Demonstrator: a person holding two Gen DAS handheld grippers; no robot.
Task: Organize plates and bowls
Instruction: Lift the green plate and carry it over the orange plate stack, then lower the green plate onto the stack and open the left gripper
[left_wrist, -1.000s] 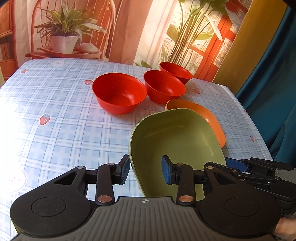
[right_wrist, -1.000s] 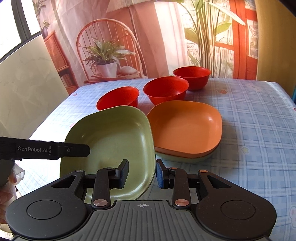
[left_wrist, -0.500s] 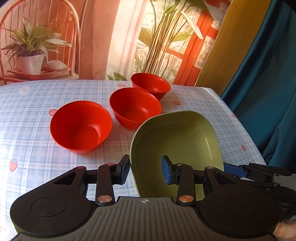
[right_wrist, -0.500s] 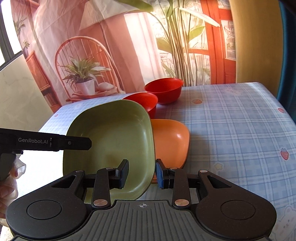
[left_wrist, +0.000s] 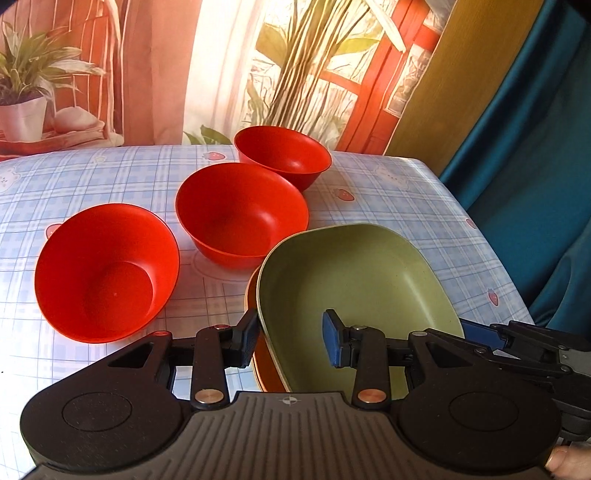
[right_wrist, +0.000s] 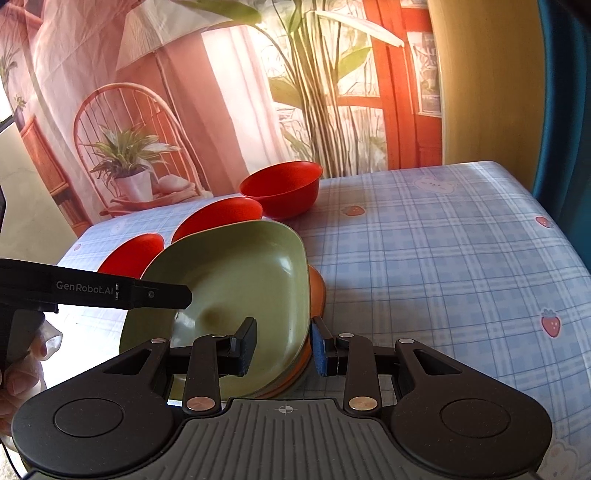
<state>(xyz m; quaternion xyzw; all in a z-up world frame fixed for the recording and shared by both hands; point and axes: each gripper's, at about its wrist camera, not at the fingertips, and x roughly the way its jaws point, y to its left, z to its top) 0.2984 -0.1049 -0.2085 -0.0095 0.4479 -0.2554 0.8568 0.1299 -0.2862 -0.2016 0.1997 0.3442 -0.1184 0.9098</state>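
A green plate (left_wrist: 354, 284) lies on top of an orange plate (left_wrist: 254, 295), whose edge shows beneath it; both show in the right wrist view too, green plate (right_wrist: 236, 280), orange plate (right_wrist: 317, 288). My left gripper (left_wrist: 290, 341) straddles the green plate's left rim with its jaws apart. My right gripper (right_wrist: 282, 347) straddles the right rim of both plates, jaws apart. Three red bowls stand beyond: near (left_wrist: 107, 273), middle (left_wrist: 240, 214), far (left_wrist: 282, 155).
The table wears a blue checked cloth (right_wrist: 443, 258) with strawberry prints. Its right edge (left_wrist: 491, 251) drops off beside a teal curtain. A printed backdrop with a chair and plants hangs behind the table's far edge.
The green plate moved right and down onto the orange plate. Both grippers' jaws have widened around its rims.
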